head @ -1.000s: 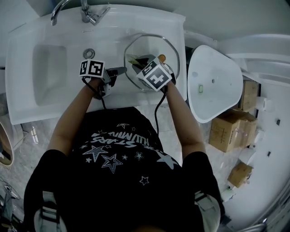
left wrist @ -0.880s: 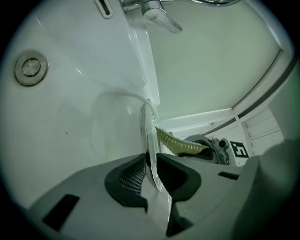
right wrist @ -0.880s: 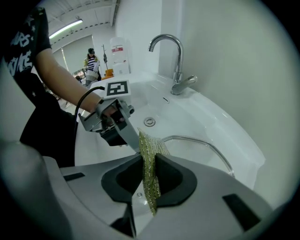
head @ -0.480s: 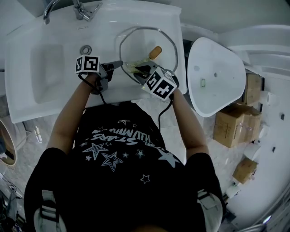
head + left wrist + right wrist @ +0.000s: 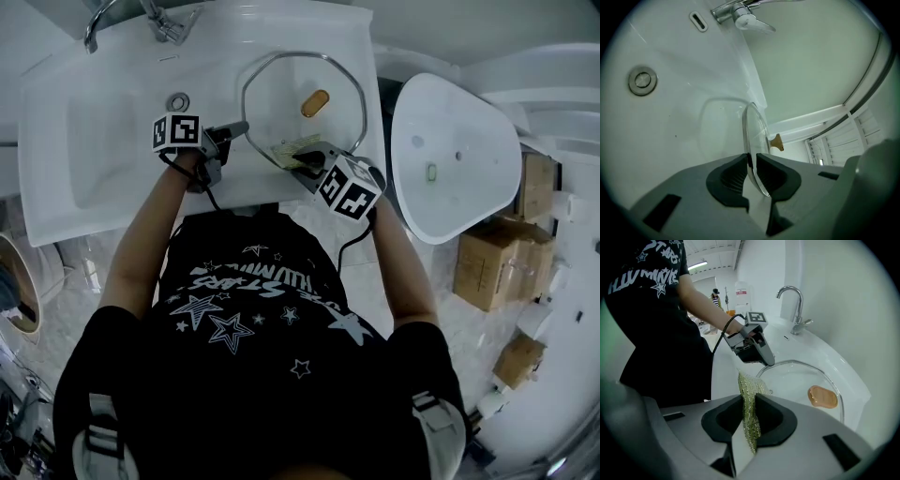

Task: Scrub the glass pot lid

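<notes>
The glass pot lid point(image 5: 281, 94), with a metal rim and a tan knob point(image 5: 315, 103), lies on the white counter beside the basin. My left gripper point(image 5: 239, 129) is shut on the lid's left rim; in the left gripper view the lid point(image 5: 757, 131) stands edge-on between the pads, knob point(image 5: 776, 142) behind. My right gripper point(image 5: 305, 161) is shut on a yellow-green scouring pad point(image 5: 286, 150) at the lid's near edge. The right gripper view shows the pad point(image 5: 749, 394) pinched upright, with the lid point(image 5: 797, 378), knob point(image 5: 822, 397) and left gripper point(image 5: 752, 350) beyond.
A sink basin point(image 5: 103, 150) with a drain point(image 5: 178, 101) and chrome faucet point(image 5: 155, 23) lies left of the lid. A white oval fixture point(image 5: 455, 159) stands to the right, with cardboard boxes point(image 5: 492, 272) on the floor beyond it.
My right gripper has drawn the scouring pad from the lid's middle back to its near edge, uncovering the knob. The left gripper still holds the rim.
</notes>
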Demonstrator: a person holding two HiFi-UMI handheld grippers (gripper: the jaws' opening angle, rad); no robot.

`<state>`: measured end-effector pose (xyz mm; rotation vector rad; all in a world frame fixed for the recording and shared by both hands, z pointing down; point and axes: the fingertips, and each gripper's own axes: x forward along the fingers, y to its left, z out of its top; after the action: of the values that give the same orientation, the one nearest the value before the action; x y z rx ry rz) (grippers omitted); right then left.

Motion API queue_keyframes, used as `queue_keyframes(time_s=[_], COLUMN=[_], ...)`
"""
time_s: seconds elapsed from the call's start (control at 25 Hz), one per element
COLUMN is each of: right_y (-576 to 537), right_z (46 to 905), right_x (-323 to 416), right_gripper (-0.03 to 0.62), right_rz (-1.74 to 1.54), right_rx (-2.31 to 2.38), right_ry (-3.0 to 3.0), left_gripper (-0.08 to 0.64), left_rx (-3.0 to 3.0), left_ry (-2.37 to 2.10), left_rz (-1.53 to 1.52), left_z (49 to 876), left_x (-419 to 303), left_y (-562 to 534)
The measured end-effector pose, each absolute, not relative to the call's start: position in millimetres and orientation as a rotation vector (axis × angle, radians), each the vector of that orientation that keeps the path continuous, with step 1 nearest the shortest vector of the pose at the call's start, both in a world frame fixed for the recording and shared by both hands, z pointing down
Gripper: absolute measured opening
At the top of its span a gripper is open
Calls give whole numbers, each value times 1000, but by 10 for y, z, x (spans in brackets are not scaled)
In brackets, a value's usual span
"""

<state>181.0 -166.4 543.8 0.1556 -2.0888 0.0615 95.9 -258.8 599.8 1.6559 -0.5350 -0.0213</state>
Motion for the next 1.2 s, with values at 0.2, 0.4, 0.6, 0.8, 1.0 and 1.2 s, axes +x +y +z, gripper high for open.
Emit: queue_keyframes(time_s=[0.2,0.4,0.6,0.8,1.0,1.2], right_y=[-1568,-1592,-1684,-1752,-1903,-2052], right_z=[5437,5319,5192,5058,4847,4715], right_x=[1928,2007,2113,2198,2273,2294], right_gripper=[69,69,69,69,69,67], right_rz=[29,-4,59,92,207,318], right_rx=[117,143,220,255,352,504], right_ry=[-2085,-2167,-2271,-2356,-2487,-2566], left_gripper=[61,61,63,63,63,61], left_rx=[1653,1660,1671,1654,1709,1859], left_ry=[-610,-744,-902,-1037,-1181,-1230], left_rz=[-8,-2,20,0,7,86], left_z=[5998,5970,5930,5867,5655,5386], left_x=[951,856,720,602,427,367], left_y=[-2595,-2638,-2661,-2622,-2526,-2488])
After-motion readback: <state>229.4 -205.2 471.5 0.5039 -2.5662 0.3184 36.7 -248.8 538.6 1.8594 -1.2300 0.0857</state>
